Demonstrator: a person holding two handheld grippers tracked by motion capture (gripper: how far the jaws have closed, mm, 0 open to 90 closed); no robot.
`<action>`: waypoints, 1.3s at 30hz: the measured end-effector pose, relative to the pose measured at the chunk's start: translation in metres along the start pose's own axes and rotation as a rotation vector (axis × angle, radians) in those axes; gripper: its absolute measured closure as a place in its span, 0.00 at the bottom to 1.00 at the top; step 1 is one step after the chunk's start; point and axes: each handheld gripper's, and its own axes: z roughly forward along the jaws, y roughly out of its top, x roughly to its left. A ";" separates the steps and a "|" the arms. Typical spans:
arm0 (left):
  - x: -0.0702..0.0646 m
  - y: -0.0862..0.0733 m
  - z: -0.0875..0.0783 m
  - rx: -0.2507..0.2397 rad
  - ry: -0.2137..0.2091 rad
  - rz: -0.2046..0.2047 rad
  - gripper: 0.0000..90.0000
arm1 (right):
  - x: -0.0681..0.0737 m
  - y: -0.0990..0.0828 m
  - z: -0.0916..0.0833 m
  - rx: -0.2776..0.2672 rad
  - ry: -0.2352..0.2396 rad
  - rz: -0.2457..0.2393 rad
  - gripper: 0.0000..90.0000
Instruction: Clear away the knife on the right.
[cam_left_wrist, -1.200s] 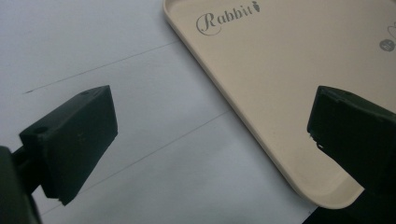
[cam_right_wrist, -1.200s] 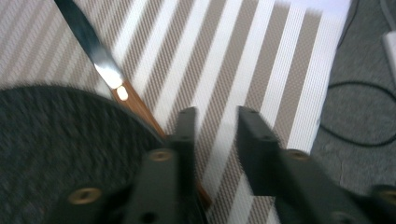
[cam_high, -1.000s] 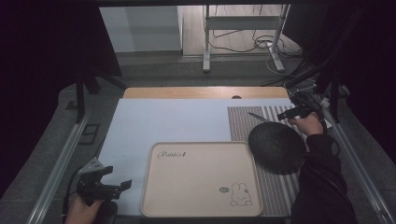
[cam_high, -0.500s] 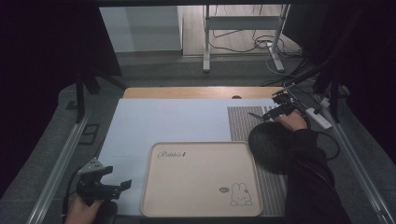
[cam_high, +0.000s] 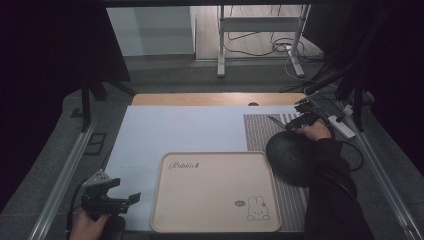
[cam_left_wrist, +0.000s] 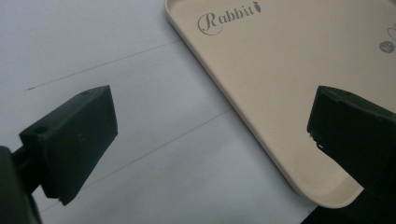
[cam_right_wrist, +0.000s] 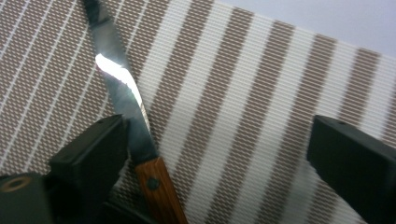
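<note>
High view — landmark: we take the beige tray (cam_high: 216, 192), near the front edge of the tabletop (cam_high: 185, 130), as our reference.
High view — right gripper: we see the right gripper (cam_high: 295, 121) well beyond the tray's far right corner, over the striped mat (cam_high: 260, 131), just past the dark round bowl (cam_high: 290, 152).
High view — knife: the knife (cam_high: 276, 121) lies on the mat, beyond the tray and beside that gripper.
High view — left gripper: the left gripper (cam_high: 122, 199) sits just left of the tray's near left corner, idle.
Left gripper view — state: its jaws stand wide apart with nothing between them; the tray's corner (cam_left_wrist: 299, 93) lies under the gap.
Right gripper view — state: we have the jaws spread wide and just closing a little; the knife's wooden handle (cam_right_wrist: 159, 189) lies between them, close against one jaw, not yet pinched.
Step in hand: we judge this the approach to grasp the knife.
Next move: we would centre the handle between the jaws, settle lower, then close on the wood, keeping off the blade (cam_right_wrist: 119, 84).
</note>
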 end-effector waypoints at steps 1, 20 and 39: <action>0.000 0.000 0.000 0.000 0.000 0.000 0.02 | -0.002 -0.001 -0.002 0.001 0.007 -0.001 0.18; 0.000 0.001 0.001 0.003 0.002 0.003 0.02 | -0.020 -0.022 -0.025 0.080 -0.004 -0.061 0.86; 0.000 0.001 0.001 0.004 0.003 0.004 0.02 | -0.021 -0.028 -0.060 0.028 0.030 -0.075 0.86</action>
